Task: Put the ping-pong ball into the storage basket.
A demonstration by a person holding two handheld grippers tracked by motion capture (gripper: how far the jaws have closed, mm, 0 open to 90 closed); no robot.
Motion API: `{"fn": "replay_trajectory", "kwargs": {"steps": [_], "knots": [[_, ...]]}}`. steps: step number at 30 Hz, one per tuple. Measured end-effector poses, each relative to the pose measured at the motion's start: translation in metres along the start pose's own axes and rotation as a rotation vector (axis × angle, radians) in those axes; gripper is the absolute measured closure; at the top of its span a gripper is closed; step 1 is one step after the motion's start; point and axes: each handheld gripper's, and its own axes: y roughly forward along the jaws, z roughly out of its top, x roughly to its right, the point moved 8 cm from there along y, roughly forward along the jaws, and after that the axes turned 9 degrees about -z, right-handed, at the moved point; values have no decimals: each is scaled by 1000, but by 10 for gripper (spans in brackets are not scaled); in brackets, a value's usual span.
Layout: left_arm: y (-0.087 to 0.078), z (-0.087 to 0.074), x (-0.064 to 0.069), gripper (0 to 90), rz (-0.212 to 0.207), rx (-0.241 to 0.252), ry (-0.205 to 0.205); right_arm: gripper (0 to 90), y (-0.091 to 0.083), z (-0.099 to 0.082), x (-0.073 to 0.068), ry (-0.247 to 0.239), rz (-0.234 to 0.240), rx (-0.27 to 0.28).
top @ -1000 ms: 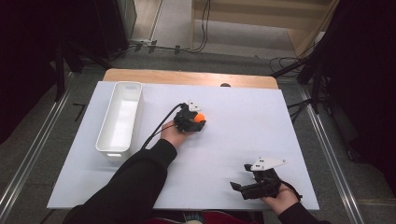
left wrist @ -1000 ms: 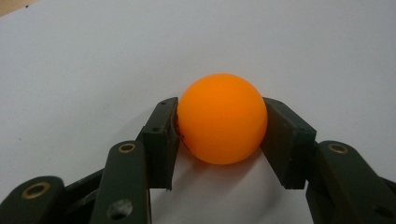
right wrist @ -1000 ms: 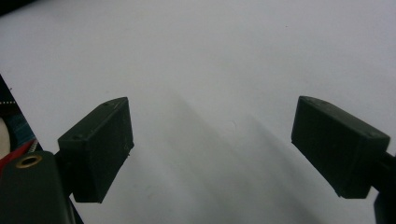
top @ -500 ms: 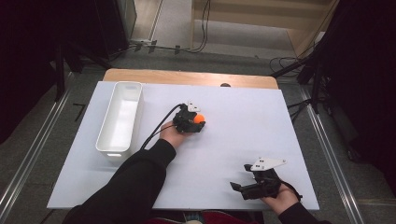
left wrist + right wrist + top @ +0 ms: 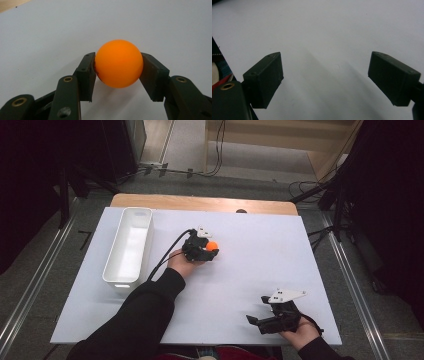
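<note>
1. The tabletop (image 5: pixel 260 260) carried a white bin (image 5: pixel 128 245) at the high view's upper left, with nothing visible inside.
2. The left tongs (image 5: pixel 209 251), centre frame, were clamped on the orange ball (image 5: pixel 119 63); carrying it onward likely remained.
3. The right tongs (image 5: pixel 256 322), lower right, stood apart, holding nothing.

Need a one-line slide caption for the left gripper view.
Left gripper shut on a smooth orange ball, black pads pressing both sides, over the white table surface.
</note>
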Motion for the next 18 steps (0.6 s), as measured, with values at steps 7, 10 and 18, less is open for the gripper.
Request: {"fn": "replay_trajectory", "kwargs": {"steps": [7, 10, 18], "knots": [[-9, 3, 2, 497, -10, 11, 8, 115, 0, 0, 0, 1, 2, -1], [-13, 3, 4, 497, -17, 10, 5, 115, 0, 0, 0, 1, 2, -1], [-22, 5, 9, 497, -32, 15, 12, 115, 0, 0, 0, 1, 2, -2]]}}
